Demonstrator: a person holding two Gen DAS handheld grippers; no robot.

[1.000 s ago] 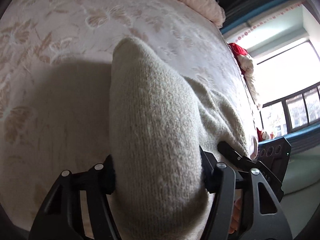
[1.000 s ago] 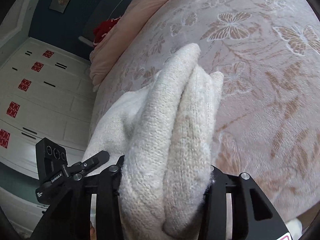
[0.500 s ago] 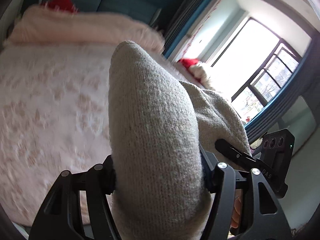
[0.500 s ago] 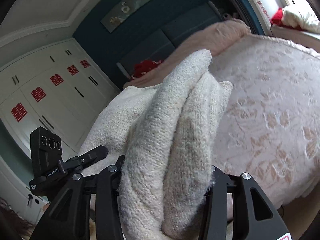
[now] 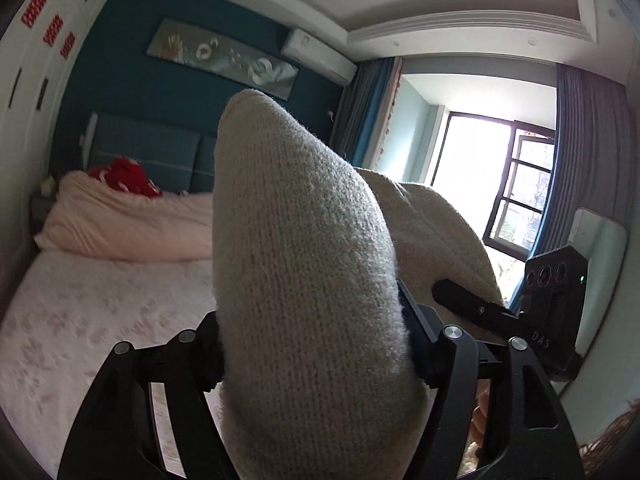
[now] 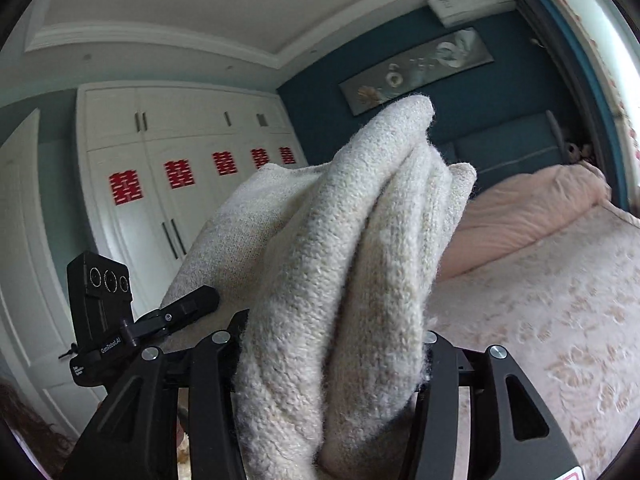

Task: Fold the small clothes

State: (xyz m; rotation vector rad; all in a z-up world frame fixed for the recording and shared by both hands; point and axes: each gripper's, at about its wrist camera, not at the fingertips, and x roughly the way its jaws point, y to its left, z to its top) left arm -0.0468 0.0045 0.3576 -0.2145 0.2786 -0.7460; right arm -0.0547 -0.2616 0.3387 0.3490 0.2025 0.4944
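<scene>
A cream knitted garment point(image 5: 304, 280) is pinched in both grippers and held up in the air above the bed. My left gripper point(image 5: 316, 344) is shut on one bunched corner of it. My right gripper point(image 6: 332, 344) is shut on another bunched, folded-over part of the garment point(image 6: 344, 264). The knit stretches between the two grippers and hides the fingertips. The other gripper's black camera block shows at the right of the left wrist view point(image 5: 556, 312) and at the left of the right wrist view point(image 6: 100, 304).
The bed point(image 5: 80, 320) with a pink floral cover lies below, a pink duvet point(image 5: 132, 228) and a red item point(image 5: 124, 178) at its head. White wardrobes point(image 6: 172, 184) stand on one side, a window point(image 5: 508, 192) with curtains on the other.
Both grippers have lifted the garment off the bed and tilted upward. The views went from looking down at the bedcover to looking across the room at the wall and ceiling.
</scene>
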